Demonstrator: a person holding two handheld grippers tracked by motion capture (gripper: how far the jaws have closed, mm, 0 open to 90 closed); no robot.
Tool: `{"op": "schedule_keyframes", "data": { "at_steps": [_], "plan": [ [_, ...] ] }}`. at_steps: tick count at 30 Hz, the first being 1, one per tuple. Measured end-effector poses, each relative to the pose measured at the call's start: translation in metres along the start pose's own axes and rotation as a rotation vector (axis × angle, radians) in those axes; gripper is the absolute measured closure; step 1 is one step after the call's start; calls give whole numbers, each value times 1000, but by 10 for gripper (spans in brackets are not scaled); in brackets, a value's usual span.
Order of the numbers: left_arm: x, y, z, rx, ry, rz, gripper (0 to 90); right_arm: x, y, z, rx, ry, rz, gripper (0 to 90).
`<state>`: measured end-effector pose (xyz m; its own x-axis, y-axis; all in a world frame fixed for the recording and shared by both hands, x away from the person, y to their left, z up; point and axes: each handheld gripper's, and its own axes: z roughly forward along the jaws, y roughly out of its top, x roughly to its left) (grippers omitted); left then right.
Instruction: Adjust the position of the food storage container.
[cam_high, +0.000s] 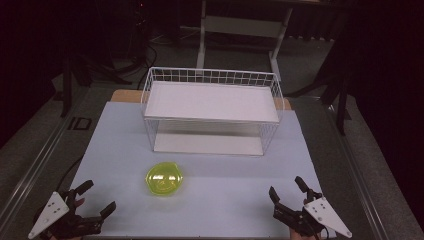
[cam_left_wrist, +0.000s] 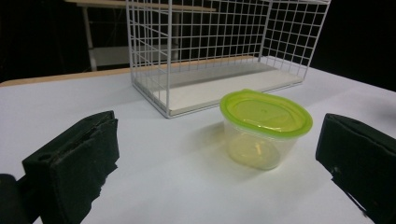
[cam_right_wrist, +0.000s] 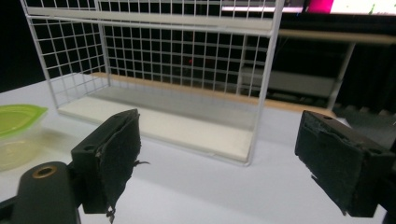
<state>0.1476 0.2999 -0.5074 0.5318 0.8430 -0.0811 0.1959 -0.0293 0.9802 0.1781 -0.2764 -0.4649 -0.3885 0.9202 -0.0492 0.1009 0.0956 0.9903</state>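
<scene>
The green-lidded tub (cam_high: 164, 179) sits on the bench ahead of the left tool (cam_high: 96, 196), nearer than the right tool (cam_high: 287, 188); both are wide open, holding nothing.

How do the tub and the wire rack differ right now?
The tub is small, round and translucent with a green lid; the rack is far bigger, boxy, white wire mesh. The tub is shut by its lid, while the rack is open at the front, with two bare shelves. The tub sits nearer the person. Both stand upright on the table.
</scene>
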Motion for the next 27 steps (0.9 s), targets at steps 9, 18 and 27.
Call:
{"op": "schedule_keyframes", "data": {
  "at_steps": [9,18,27],
  "plan": [
    [-2,8,-5,-8,-12,-17,0,-6,6,-13,-46,4,5,135],
    [-7,17,10,45,-70,-5,0,-14,37,-25,-41,8,-9,133],
    [-12,23,24,124,-93,-35,69,1,33,-19,-73,120,-42,114]
  ]
}}
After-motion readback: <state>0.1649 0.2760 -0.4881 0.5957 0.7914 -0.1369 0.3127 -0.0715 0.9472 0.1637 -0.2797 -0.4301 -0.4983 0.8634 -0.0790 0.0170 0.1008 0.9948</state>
